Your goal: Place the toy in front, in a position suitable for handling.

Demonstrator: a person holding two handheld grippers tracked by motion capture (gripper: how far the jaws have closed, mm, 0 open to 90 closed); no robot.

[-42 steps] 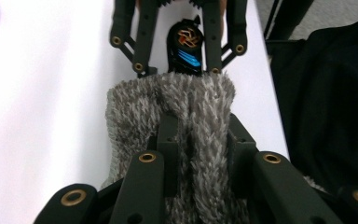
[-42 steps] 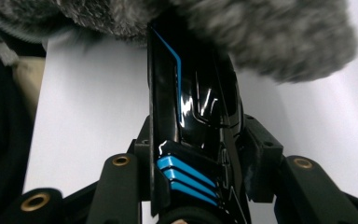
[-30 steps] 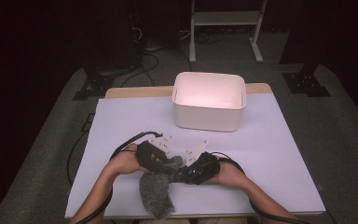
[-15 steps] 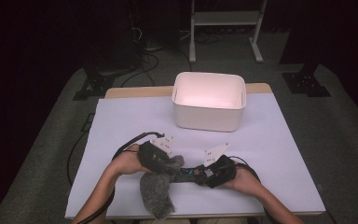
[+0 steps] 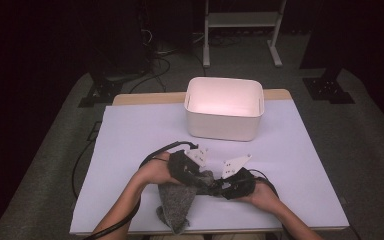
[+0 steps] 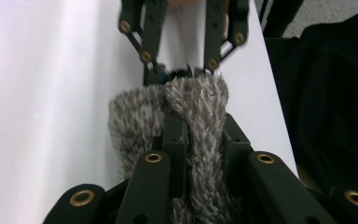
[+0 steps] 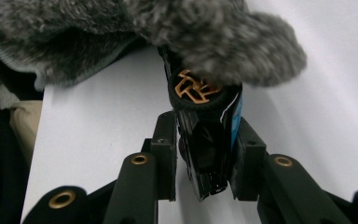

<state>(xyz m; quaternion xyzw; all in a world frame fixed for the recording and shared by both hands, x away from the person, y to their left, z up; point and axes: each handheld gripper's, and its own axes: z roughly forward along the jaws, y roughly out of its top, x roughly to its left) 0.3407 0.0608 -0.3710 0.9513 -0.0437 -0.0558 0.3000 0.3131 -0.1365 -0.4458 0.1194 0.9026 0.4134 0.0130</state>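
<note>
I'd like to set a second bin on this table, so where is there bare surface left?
The white table sheet lies bare left of the white plastic tub, and bare again right of it toward the far right corner. It is crowded at the near middle: the left gripper and right gripper meet there over the fuzzy grey cloth.

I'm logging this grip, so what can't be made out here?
- Toy car, right gripper view: front hidden inside grey fuzzy sock.
- Sock's lower end, left gripper view: cut off by the bottom edge.
- White bin, high view: floor hidden by its near wall.
</note>
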